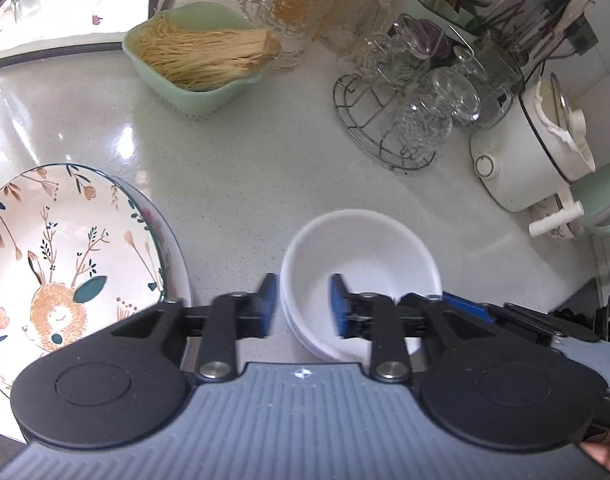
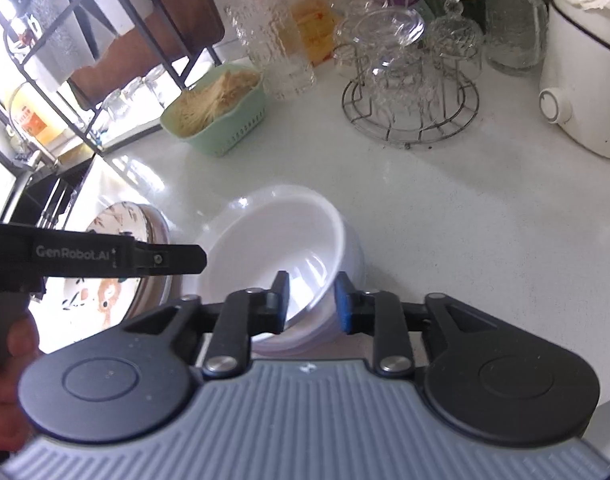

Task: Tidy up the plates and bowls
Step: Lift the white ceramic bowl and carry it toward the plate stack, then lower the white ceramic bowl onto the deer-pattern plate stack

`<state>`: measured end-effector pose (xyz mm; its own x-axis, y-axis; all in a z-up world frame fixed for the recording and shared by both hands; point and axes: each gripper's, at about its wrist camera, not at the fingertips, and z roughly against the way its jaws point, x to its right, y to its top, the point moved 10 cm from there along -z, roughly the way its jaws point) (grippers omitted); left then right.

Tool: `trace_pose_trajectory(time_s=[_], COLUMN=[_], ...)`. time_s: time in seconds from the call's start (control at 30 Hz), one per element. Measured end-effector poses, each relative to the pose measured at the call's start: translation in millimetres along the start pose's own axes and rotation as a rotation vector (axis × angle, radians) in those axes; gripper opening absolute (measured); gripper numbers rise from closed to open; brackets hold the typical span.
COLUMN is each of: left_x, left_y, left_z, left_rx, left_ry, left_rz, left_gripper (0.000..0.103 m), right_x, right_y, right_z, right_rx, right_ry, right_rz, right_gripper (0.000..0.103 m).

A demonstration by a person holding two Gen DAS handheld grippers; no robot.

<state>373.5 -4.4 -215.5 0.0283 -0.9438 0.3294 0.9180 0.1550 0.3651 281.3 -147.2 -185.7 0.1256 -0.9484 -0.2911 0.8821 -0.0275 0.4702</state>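
Stacked white bowls on the bench: likely rigid, glossy, slippery, breakable; left gripper and right gripper jaws part-open astride opposite rims, the sensible hold, nothing clamped.

The one text that reads clearly is "GenRobot.AI", printed in pale letters on the black arm of the left gripper, which reaches in from nine o'clock in the right wrist view. A yellow bottle on the rack at about ten o'clock carries an orange label with marks too small to read. The red-capped jar near twelve o'clock bears a label that is blurred beyond reading.
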Motion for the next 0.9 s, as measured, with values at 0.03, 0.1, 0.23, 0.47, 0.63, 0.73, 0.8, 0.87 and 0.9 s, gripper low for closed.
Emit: trace_pose_trajectory(time_s=[0.03, 0.1, 0.23, 0.47, 0.63, 0.73, 0.8, 0.87, 0.9], left_x=[-2.5, -6.6, -11.0, -9.3, -5.6, -6.3, -4.4, -2.0, -1.7], left_y=[0.1, 0.1, -1.8, -6.7, -10.8, -11.8, -12.1, -11.0, -10.3], left_z=[-0.9, -4.7, -13.1, -35.5, -49.2, -54.9, -58.0, -59.8, -59.7], left_rx=[0.002, -0.004, -0.018, -0.056, -0.083, -0.088, -0.095, -0.098, -0.096], left_ry=[-0.002, 0.004, -0.001, -0.013, -0.028, -0.027, -0.036, -0.043, -0.041], left_rz=[0.002, 0.006, 0.018, 0.031, 0.039, 0.052, 0.049, 0.052, 0.050], left_gripper=[0.046, 0.046, 0.046, 0.046, 0.045, 0.045, 0.045, 0.045, 0.045], right_x=[0.1, 2.9, 16.6, 34.4, 35.4, 34.3, 31.5, 29.0, 28.2], right_y=[0.6, 3.0, 5.0, 1.0, -3.6, -7.1, -7.0, -6.2, -5.7], right_z=[1.6, 4.0, 0.4, -24.0, -38.1, -46.7, -49.0, -50.1, -50.6], right_rx=[0.005, 0.014, 0.008, -0.068, -0.108, -0.133, -0.137, -0.141, -0.144], right_ry=[0.004, 0.010, -0.013, 0.038, 0.085, 0.102, 0.104, 0.101, 0.097], right_rz=[0.004, 0.007, -0.026, -0.124, -0.163, -0.183, -0.179, -0.164, -0.159], right_gripper=[0.031, 0.031, 0.031, 0.031, 0.031, 0.029, 0.027, 0.026, 0.026])
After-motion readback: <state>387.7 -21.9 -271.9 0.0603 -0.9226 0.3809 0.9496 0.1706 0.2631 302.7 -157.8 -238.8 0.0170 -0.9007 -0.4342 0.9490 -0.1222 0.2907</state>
